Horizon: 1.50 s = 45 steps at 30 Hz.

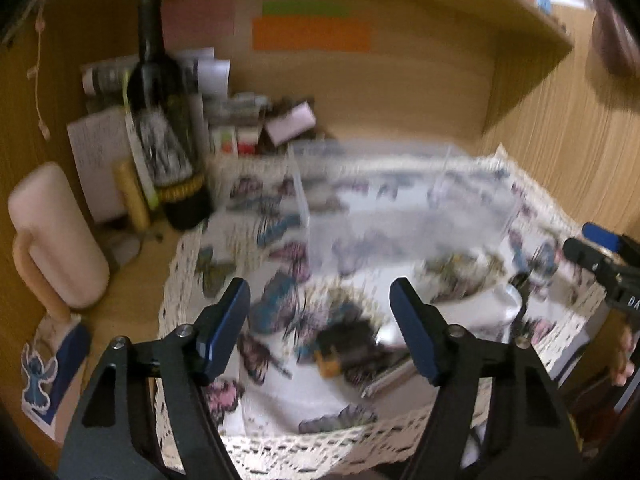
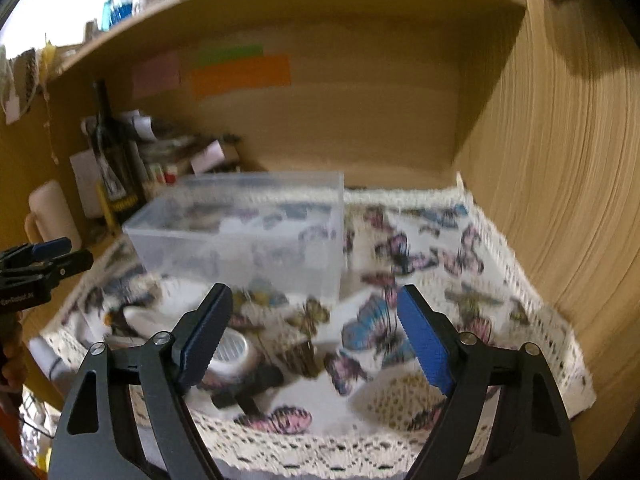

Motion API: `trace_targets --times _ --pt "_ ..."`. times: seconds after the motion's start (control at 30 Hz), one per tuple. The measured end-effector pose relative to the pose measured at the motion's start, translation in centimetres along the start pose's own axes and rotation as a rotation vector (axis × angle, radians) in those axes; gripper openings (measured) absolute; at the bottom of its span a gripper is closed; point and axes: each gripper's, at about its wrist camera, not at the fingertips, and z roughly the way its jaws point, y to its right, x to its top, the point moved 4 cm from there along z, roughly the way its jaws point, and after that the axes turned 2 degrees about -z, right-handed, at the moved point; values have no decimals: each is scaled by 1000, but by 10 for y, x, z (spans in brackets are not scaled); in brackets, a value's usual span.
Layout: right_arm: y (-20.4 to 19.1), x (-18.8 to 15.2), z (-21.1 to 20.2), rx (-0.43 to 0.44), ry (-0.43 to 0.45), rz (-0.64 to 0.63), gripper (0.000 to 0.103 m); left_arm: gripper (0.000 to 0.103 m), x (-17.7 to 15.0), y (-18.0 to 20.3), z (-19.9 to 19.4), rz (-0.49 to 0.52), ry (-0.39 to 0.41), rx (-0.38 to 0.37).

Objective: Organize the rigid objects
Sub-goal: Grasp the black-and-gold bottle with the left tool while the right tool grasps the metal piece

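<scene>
Left gripper [image 1: 320, 316] at six o'clock, jaws apart over butterfly-print lace-edged cloth [image 1: 280, 432]; clear plastic box [image 1: 400, 216] at centre; dark glass wine bottle [image 1: 164, 120] at ten o'clock.

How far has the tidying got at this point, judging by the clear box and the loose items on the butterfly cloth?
Done: nothing visible; the clear box looks empty, though blur limits certainty. In hand: nothing; the left gripper and right gripper are both open above the butterfly cloth. Left: the tape roll and the blurred dark items beside it lie loose on the cloth.
</scene>
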Motion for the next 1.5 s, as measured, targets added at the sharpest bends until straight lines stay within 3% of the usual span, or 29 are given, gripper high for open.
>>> trace_targets --times 0.27,0.63,0.67,0.87,0.97,1.2,1.33,1.5 --pt "8 -30 17 21 -130 30 82 73 -35 -4 28 44 -151 -16" --pt "7 -45 31 34 -193 35 82 73 -35 20 54 98 -220 -105" --pt "7 -45 33 30 -196 32 82 71 -35 22 55 105 -222 -112" --pt "12 -47 41 21 -206 37 82 35 -36 25 57 111 -224 -97" --pt "13 -48 42 14 -210 35 74 24 -36 17 54 79 -223 -95" --pt "19 -47 44 -6 -217 25 57 24 -43 8 43 34 -246 -105" --pt "21 -46 43 11 -220 32 56 24 -42 17 43 45 -267 -146" --pt "13 -41 43 44 -203 11 56 24 -36 24 51 67 -264 -136"
